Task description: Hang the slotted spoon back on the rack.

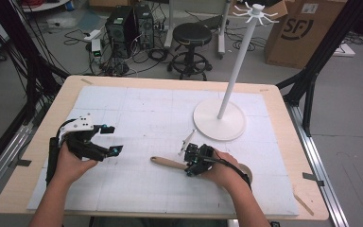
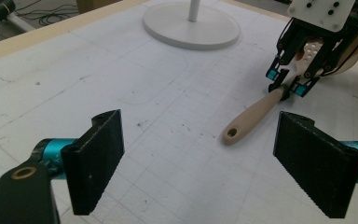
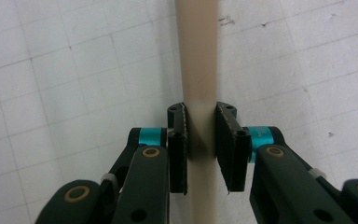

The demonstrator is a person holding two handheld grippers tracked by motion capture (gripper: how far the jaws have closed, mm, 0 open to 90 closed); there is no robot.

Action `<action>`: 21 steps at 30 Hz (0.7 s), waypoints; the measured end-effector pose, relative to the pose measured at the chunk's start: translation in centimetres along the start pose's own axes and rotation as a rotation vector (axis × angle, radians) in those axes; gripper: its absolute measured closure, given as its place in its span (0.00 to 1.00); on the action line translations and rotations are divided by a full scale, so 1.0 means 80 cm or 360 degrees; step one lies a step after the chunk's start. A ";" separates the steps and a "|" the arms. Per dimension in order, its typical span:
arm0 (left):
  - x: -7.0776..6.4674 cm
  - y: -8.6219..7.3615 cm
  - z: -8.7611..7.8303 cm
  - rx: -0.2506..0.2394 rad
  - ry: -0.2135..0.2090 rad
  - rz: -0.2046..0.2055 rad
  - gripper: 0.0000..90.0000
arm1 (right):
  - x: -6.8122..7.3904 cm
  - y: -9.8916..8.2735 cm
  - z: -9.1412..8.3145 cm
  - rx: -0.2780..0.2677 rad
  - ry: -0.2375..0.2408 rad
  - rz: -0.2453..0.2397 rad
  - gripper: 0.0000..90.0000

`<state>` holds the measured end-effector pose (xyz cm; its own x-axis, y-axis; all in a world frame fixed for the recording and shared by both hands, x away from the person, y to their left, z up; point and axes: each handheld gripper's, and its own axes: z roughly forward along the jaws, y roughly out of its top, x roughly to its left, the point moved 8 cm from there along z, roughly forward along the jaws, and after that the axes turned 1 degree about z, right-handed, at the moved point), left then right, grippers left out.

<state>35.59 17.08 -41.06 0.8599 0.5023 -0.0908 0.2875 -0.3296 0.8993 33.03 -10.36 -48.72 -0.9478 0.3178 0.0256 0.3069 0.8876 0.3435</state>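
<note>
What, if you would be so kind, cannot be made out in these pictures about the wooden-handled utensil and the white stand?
- Utensil head: in the left gripper view the right gripper covers most of it; in the high view the hand covers it.
- Utensil ends: the right gripper view cuts the handle off at top and bottom.
- Stand hooks: too small to count in the high view.
- Stand pole: cut off by the top edge in the left gripper view.

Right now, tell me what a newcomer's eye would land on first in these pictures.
First, the right gripper near the front of the table, its black fingers shut on the beige wooden handle of a spatula lying on the white gridded mat. Next, the tall white hook stand with a round base at the mat's far right. At the left, the left gripper waits open above the mat, holding nothing.
</note>
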 end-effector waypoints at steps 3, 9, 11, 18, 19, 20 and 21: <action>0.000 0.000 0.000 -0.0002 0.0002 -0.0004 0.19 | -0.001 0.000 -0.001 -0.0010 0.0011 0.0012 0.85; 0.001 -0.001 0.000 -0.0001 0.0006 -0.0012 0.19 | -0.013 -0.001 -0.023 -0.0162 -0.0046 0.0112 0.85; 0.001 -0.001 0.001 -0.0002 0.0004 -0.0014 0.19 | -0.016 -0.001 -0.039 -0.0231 -0.0070 0.0135 0.85; -0.001 0.000 0.002 0.0000 0.0010 -0.0010 0.19 | -0.025 0.003 -0.094 -0.0436 -0.0144 0.0188 0.85; -0.001 0.000 0.001 0.0005 0.0007 -0.0003 0.19 | -0.025 0.002 -0.099 -0.0454 -0.0138 0.0200 0.85; -0.001 0.000 0.002 0.0002 0.0005 -0.0004 0.19 | -0.026 0.002 -0.104 -0.0487 -0.0137 0.0209 0.85; -0.002 0.000 0.002 -0.0001 0.0002 -0.0006 0.19 | -0.026 0.002 -0.109 -0.0513 -0.0128 0.0211 0.85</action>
<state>35.51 16.88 -41.11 0.8584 0.5043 -0.0935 0.2904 -0.3275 0.8991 34.32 -13.78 -40.57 -0.8877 0.4600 0.0202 0.3716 0.6899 0.6212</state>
